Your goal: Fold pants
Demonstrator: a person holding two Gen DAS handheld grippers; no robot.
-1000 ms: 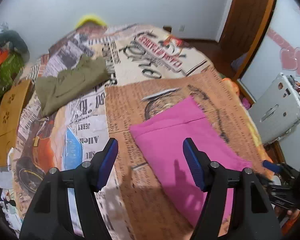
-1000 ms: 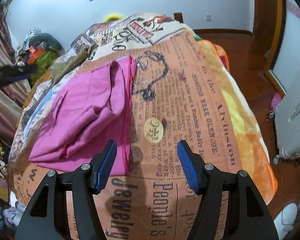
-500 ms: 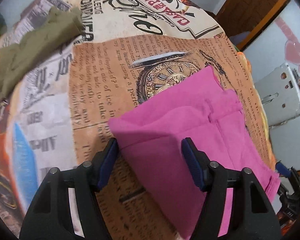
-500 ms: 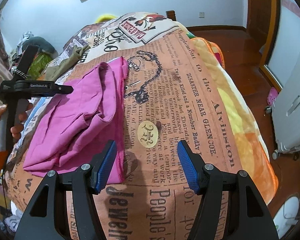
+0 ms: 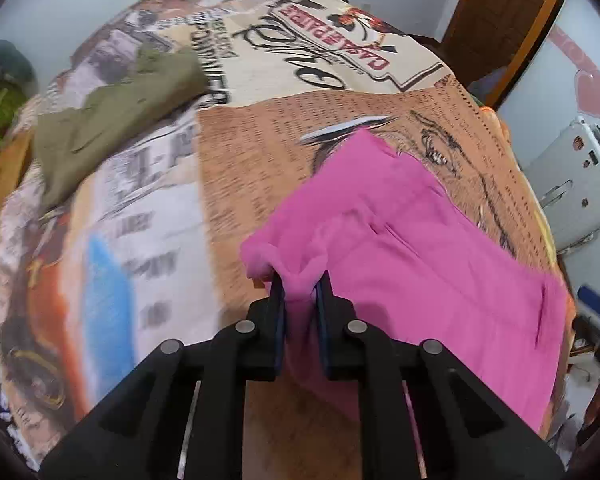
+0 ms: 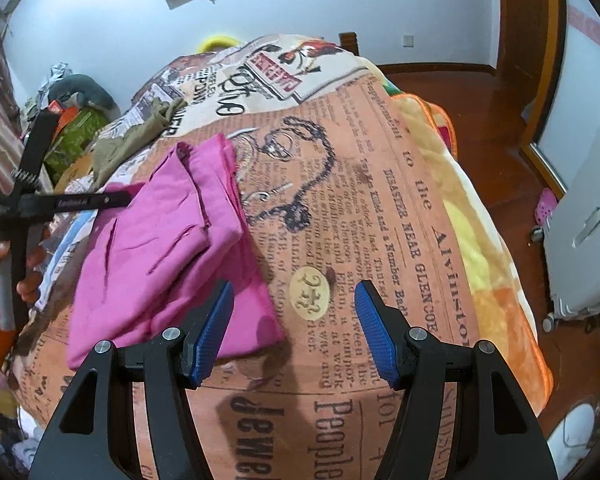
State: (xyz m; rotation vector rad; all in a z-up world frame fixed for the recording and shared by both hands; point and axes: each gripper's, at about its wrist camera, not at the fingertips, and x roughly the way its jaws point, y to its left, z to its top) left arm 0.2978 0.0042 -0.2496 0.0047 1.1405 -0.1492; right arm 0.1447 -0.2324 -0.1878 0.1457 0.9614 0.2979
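Note:
Pink pants [image 5: 412,248] lie folded on the newspaper-print bedspread [image 5: 260,148]. My left gripper [image 5: 300,284] is shut on the near left corner of the pink pants, with cloth bunched between the blue pads. In the right wrist view the pink pants [image 6: 168,240] lie left of centre. My right gripper [image 6: 292,312] is open and empty, just above the pants' near right corner. The left gripper [image 6: 112,200] shows there at the pants' left edge, held by a hand.
Olive green pants [image 5: 112,120] lie crumpled at the far left of the bed, also in the right wrist view [image 6: 140,140]. A white suitcase [image 6: 584,232] stands on the wooden floor to the right. Clutter [image 6: 72,120] sits beyond the bed's left side.
My left gripper closed on the corner of the pink pants, which it straddled open half a second ago. My right gripper moved slightly closer to the pants' near corner and stayed open.

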